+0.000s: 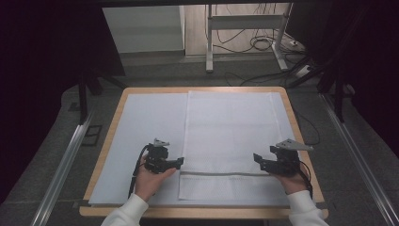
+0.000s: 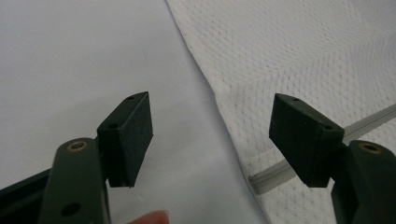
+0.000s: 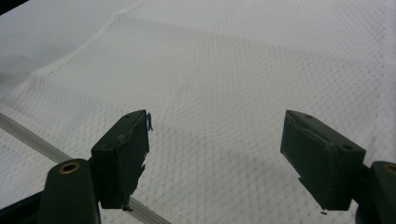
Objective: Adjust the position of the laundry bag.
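White mesh laundry bag [image 1: 233,141] with a grey zipper [image 1: 221,174], lying flat on the pale sheet [image 1: 146,127] over the wooden-edged table [image 1: 301,136], from the far edge down to the near edge, a little right of the middle. Zipper running across the bag close to the near edge.

Left gripper [image 1: 180,162] just beside the bag's left edge, at the height of the zipper; jaws parted wide, nothing between the pads. In the left gripper view [image 2: 210,135] one pad over the bare sheet, the other over the mesh, the zipper end [image 2: 268,177] partly hidden behind the right jaw. Cannot tell if the pads touch the cloth. Fingertip cut off at the bottom edge of this view.

Right gripper [image 1: 256,159] over the bag's right part, just above the zipper; jaws also spread apart, gripping nothing [image 3: 215,154]. Mesh slightly wavy there, far corner of the bag blurred.

Sleeves cut off at the bottom of the high view. Room around the table dark, hard to make out.
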